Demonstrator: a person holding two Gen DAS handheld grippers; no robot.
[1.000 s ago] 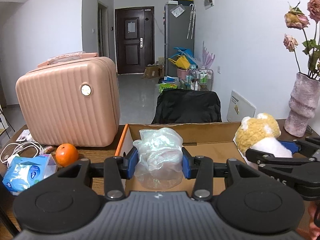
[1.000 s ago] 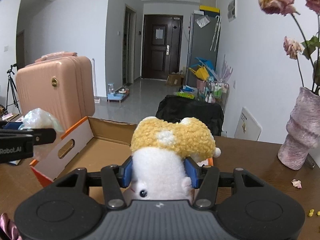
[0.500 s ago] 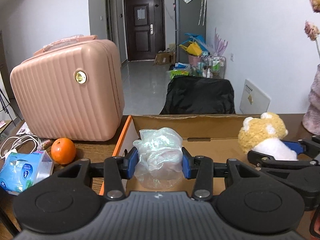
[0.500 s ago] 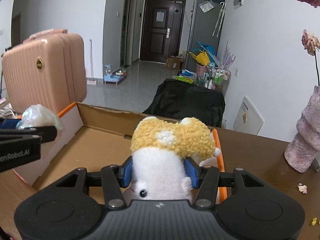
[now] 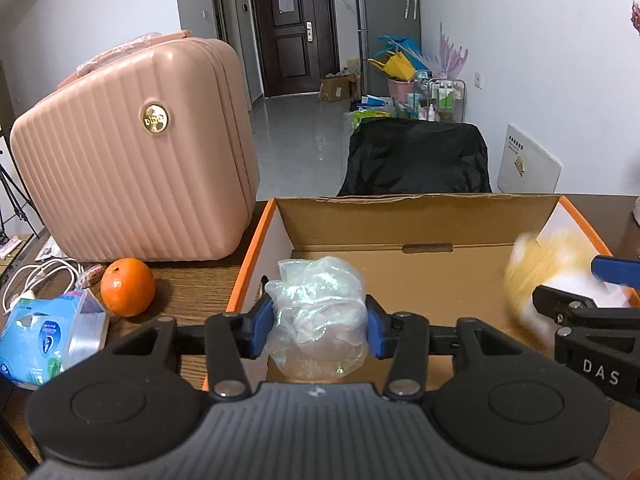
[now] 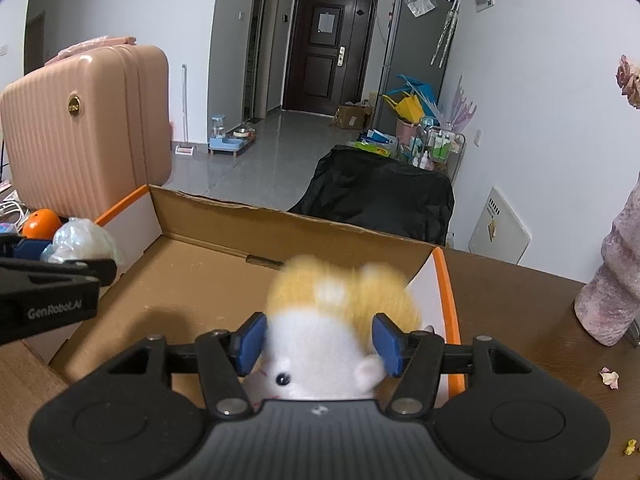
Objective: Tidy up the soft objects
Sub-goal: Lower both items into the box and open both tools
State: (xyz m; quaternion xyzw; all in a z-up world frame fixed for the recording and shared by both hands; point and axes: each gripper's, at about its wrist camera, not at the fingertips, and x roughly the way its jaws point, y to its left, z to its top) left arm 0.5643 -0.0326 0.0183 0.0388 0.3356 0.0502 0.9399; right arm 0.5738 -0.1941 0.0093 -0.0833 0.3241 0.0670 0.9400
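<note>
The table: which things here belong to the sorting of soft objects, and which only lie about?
Belonging to the job:
crumpled plastic bag, between the opening left gripper jaws
plush toy, between the opening right gripper jaws
cardboard box

Only lying about:
pink suitcase
orange
tissue pack
vase

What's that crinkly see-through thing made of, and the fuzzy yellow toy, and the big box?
Crumpled bag: looks like thin clear plastic film; it is wrinkled, glossy and faintly shimmery.
Toy: seems plush fabric, fluffy yellow pile over white, matte, though blurred here.
Box: corrugated cardboard, dull brown inside with a torn top edge, white outside with orange trim.
</note>
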